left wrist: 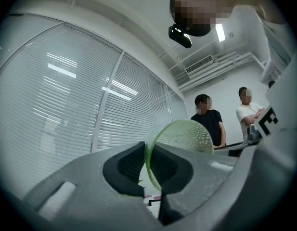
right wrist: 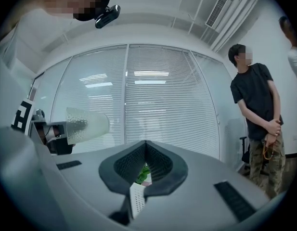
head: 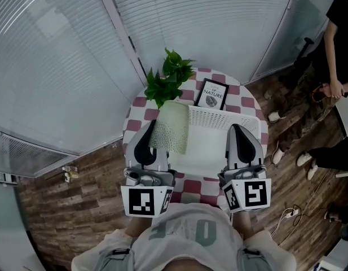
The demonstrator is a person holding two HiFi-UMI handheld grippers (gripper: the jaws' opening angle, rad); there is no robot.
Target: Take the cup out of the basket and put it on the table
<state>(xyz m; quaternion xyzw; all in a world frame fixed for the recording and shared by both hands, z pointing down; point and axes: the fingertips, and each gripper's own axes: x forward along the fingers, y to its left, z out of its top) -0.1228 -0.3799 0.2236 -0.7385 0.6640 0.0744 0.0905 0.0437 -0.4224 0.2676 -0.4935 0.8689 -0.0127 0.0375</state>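
Observation:
A pale green dimpled cup [head: 171, 126] hangs tilted over the left side of the white mesh basket [head: 219, 119]. My left gripper [head: 154, 130] is shut on its rim. In the left gripper view the cup's thin wall [left wrist: 184, 138] is pinched between the dark pads, with my left gripper [left wrist: 147, 165] raised toward the blinds. My right gripper [head: 237, 130] sits at the basket's right wall. In the right gripper view my right gripper [right wrist: 145, 165] is shut with a strip of the basket's white mesh [right wrist: 136, 198] between its jaws. The cup [right wrist: 85, 124] shows at the left there.
The basket stands on a small round table with a red-and-white checked cloth [head: 141, 101]. A green plant [head: 168, 75] and a framed print [head: 212, 94] stand at its far edge. Window blinds lie behind. People stand at the right [head: 337, 49] on the wood floor.

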